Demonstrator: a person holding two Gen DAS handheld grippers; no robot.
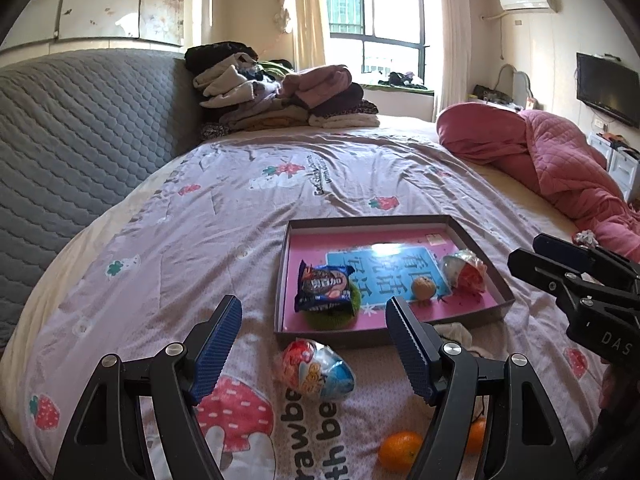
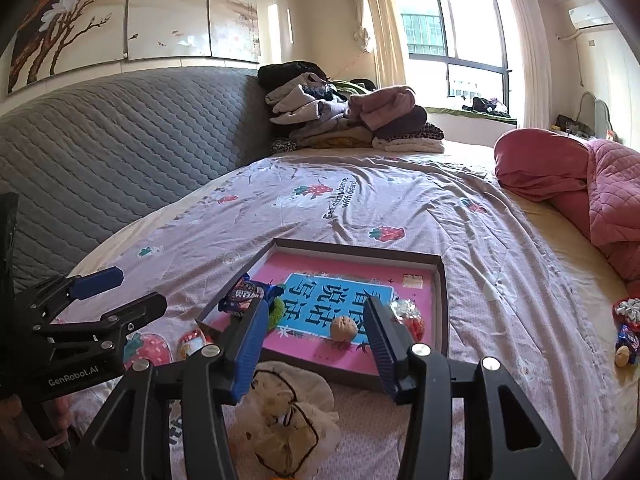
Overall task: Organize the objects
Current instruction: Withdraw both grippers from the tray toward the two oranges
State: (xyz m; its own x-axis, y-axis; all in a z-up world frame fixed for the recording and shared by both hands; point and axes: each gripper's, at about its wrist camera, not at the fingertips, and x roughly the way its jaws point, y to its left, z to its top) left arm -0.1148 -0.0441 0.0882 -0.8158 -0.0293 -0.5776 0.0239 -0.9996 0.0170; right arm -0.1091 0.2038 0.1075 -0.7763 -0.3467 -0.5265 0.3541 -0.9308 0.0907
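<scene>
Shallow box [image 1: 476, 316] with a pink and blue printed bottom sits on the bed [image 1: 240, 216], on a strawberry-print cover. Inside it: blue snack packet [image 1: 325, 287] lying on a green fuzzy thing [image 1: 334, 318] at the left end, a walnut [image 1: 423, 288] near the middle, and a clear-wrapped red and white toy [image 1: 466, 272] at the right end (all three apart from each other). Outside the box, just beside its near wall, a foil-wrapped egg [image 1: 316, 368] lies on the cover; two oranges [image 1: 399, 450] sit nearer the camera, one partly hidden behind the claw arm. A white cloth with a dark cord [image 2: 288, 412] lies on the bed just below the box's near edge. Left claw [image 1: 314, 354] released, jaws wide, nothing between the pads, hanging over the egg. Right claw [image 2: 316, 344] partway open, grasping nothing, aimed at the walnut area in the box. Folded clothes pile [image 1: 280, 92] at the headboard, pink quilt [image 1: 560, 160] bunched on the right.
</scene>
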